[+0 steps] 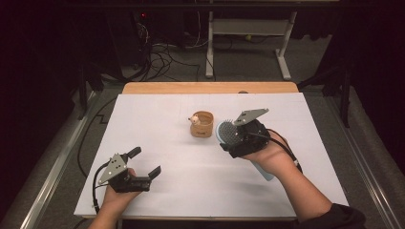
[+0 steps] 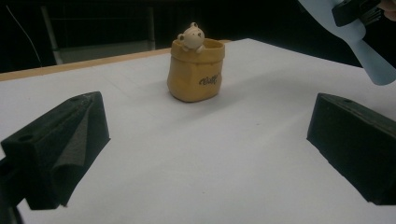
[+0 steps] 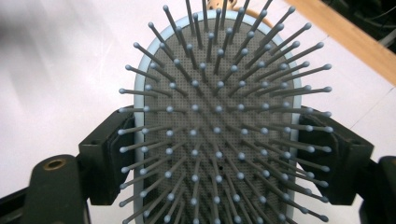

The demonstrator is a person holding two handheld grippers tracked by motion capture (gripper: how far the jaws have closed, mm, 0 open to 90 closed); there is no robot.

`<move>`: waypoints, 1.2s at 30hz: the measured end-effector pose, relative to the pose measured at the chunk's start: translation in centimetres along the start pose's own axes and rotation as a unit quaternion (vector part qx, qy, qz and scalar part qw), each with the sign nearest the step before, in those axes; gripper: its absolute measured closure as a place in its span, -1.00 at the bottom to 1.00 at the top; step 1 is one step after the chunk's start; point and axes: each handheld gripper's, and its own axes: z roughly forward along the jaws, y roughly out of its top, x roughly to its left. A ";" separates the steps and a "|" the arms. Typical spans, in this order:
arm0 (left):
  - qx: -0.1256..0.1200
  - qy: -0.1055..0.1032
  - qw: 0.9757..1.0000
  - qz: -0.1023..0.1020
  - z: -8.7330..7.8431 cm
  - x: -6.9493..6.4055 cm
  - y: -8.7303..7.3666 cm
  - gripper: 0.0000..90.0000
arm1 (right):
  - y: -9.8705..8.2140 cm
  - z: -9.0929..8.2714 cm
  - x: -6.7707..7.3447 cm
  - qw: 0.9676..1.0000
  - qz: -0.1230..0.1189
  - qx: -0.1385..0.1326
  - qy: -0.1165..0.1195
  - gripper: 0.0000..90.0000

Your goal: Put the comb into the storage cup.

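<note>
Bristles of the hairbrush (image 3: pixel 219 135) I pinch in my right gripper (image 1: pixel 241 138) sit just beside the pot (image 1: pixel 202 125); my left gripper (image 1: pixel 138 167) gapes, holding 0 things.

Left hand-held gripper (image 1: pixel 144 162) agape (right hand-held gripper (image 1: pixel 232 138) clamped)

The worktop (image 1: pixel 157 129) lies bare across its left half and along the near edge — wide room there. At the middle stands a small yellow pot (image 1: pixel 202 125), and just beside it on the right the hairbrush (image 1: pixel 228 132) hangs in the right gripper (image 1: pixel 232 141) — only a narrow gap between them.
</note>
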 end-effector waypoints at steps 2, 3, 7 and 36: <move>-0.001 0.000 1.000 0.000 0.0 0.0 0.0 -1.00 | -0.1 -0.2 0.0 1.000 0.004 -0.011 -0.003 -0.53; -0.001 -0.001 1.000 0.001 0.0 0.0 0.0 -1.00 | -0.1 -0.3 -0.1 1.000 0.005 -0.016 -0.004 -0.53; -0.002 0.000 1.000 0.001 0.0 0.0 0.1 -1.00 | -0.4 -0.5 -0.1 0.999 0.013 -0.035 -0.007 -0.54; -0.011 0.002 1.000 -0.006 0.0 0.0 0.3 -1.00 | -2.8 -0.5 0.1 0.988 0.037 -0.145 -0.033 -0.53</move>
